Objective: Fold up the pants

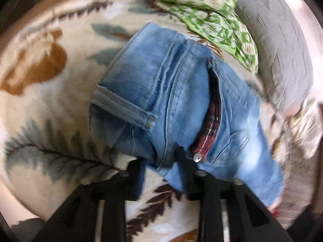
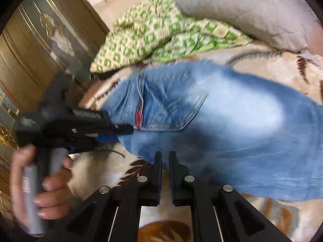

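Observation:
Light blue jeans (image 1: 171, 100) lie bunched on a leaf-patterned blanket, waistband near, with a red lining showing in the open waist. My left gripper (image 1: 161, 161) has its jaws set apart around the waistband edge, denim between the fingers. The right wrist view shows the jeans (image 2: 232, 121) spread to the right, back pocket up. My right gripper (image 2: 165, 159) is nearly shut, its fingers a narrow gap apart at the jeans' near edge; whether cloth is pinched is unclear. The left gripper (image 2: 129, 130) reaches in from the left, held by a hand.
The cream blanket (image 1: 50, 111) covers the bed. A green patterned pillow (image 2: 153, 34) and a grey pillow (image 2: 252, 12) lie at the far side. A brown cabinet (image 2: 30, 60) stands at the left.

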